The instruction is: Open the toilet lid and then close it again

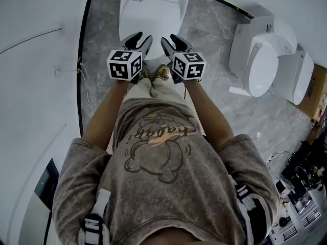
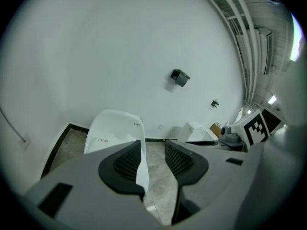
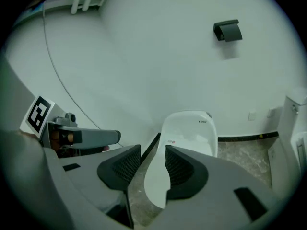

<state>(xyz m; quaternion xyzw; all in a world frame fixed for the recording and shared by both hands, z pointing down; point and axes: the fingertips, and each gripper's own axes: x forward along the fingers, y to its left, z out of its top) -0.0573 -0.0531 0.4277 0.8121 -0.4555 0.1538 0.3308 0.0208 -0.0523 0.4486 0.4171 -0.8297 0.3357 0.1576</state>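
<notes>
White lid [image 1: 152, 6] is lying flat on its toilet [image 1: 134, 30] at the top of the head view, straight ahead of the person; it is reading as closed.

Left gripper [image 1: 143, 38] and right gripper [image 1: 170, 38] are hanging side by side, close together, held in front of the person's chest, well clear of the lid and touching nothing. Both are pointing forward and down at it, so each gripper view is framing the lid between its own jaws. My reading is that they are squared up on the target.

Left jaws are standing apart, with only grey floor [image 1: 99, 50] and the lid's edge showing in the gap, and they are gripping nothing. Right jaws are likewise parted and empty.

The paired stance is suggesting a two-handed go at the lid's front lip. With the lid down, I cannot tell whether the open-and-close is yet to start or already done.

Two other toilets [image 1: 263, 60] are standing off to the right, apart from this one.
</notes>
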